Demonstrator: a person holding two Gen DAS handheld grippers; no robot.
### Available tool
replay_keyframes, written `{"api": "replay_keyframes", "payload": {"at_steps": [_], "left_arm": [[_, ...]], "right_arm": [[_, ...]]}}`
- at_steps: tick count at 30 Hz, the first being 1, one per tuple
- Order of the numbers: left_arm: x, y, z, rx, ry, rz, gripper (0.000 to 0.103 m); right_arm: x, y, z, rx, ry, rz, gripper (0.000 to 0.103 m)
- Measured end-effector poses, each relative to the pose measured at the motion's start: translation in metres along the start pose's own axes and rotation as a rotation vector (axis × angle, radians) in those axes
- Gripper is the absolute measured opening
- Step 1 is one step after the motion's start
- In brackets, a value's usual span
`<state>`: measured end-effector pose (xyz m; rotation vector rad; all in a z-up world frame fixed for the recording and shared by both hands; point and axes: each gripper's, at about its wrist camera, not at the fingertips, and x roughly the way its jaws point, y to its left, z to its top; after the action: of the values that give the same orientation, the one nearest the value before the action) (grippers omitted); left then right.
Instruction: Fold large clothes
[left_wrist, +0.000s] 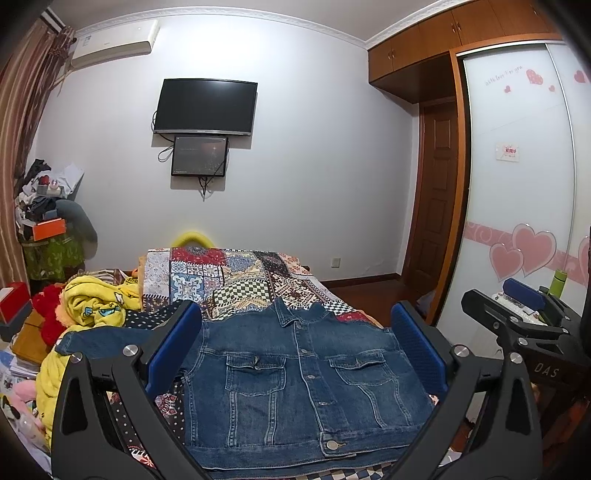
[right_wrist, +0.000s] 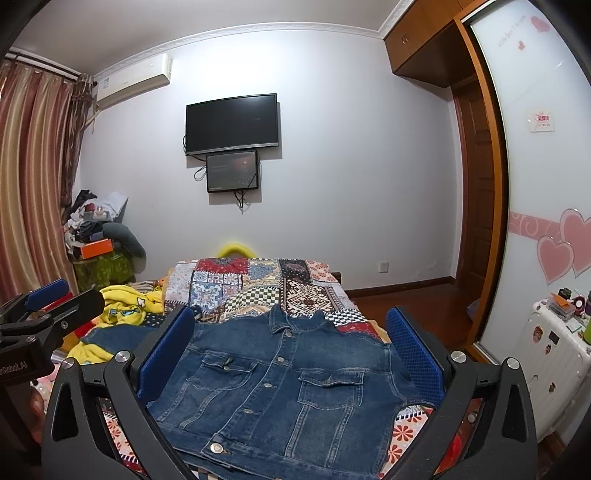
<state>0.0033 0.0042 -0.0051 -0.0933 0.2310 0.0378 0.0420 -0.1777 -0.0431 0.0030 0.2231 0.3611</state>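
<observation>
A blue denim jacket (left_wrist: 295, 376) lies face up and buttoned on the patchwork bed cover (left_wrist: 236, 277), collar toward the far wall; one sleeve (left_wrist: 96, 338) stretches out to the left. My left gripper (left_wrist: 295, 350) is open and empty, held above the jacket's near half. My right gripper (right_wrist: 291, 354) is also open and empty, above the same jacket (right_wrist: 284, 387), and shows at the right edge of the left wrist view (left_wrist: 517, 302). The left gripper appears at the left edge of the right wrist view (right_wrist: 48, 299).
A yellow cartoon blanket (left_wrist: 96, 306) and red plush lie heaped left of the jacket. A cluttered stand (left_wrist: 48, 229) is by the curtain. A white suitcase (right_wrist: 554, 369) stands right of the bed beside the sliding wardrobe door (right_wrist: 546, 184).
</observation>
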Motion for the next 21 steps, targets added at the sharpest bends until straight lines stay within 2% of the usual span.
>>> {"api": "replay_keyframes", "payload": {"at_steps": [21], "left_arm": [[0.0013, -0.0043, 0.0012, 0.006, 0.0, 0.002, 0.103]], "right_arm": [[-0.0005, 0.0003, -0.0008, 0.001, 0.003, 0.001, 0.103]]}}
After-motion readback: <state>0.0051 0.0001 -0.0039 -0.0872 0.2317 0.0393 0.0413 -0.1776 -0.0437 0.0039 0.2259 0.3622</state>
